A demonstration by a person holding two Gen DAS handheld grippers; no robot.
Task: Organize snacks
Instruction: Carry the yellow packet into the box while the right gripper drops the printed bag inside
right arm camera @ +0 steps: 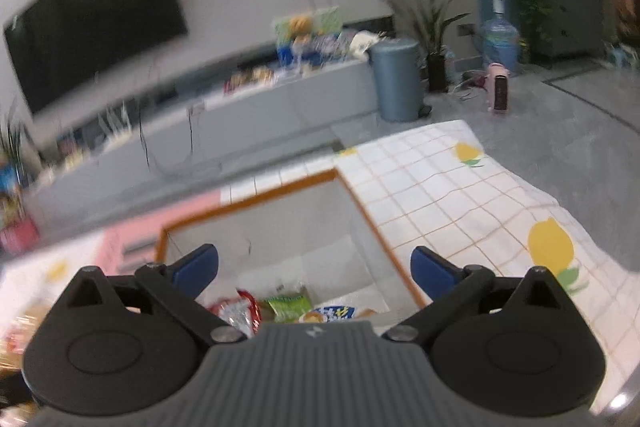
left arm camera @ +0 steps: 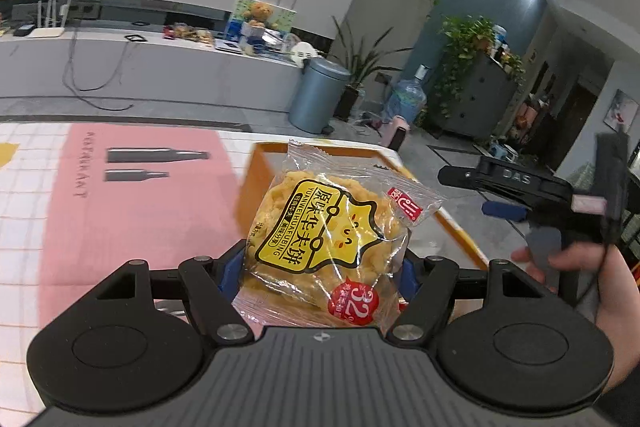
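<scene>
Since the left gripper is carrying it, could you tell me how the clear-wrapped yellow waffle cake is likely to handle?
The clear-wrapped yellow waffle cake probably crushes easily, being a soft pastry pinched by the left gripper. Its glossy film looks slippery, and the loose crimped ends would flop.

Looks like a home living rm. Big wall-mounted TV far left over a long low grey media console w/ clutter + teddy bear. Pedal bin, water jug, potted plants far right. Near: table w/ lemon-print grid cloth.
</scene>
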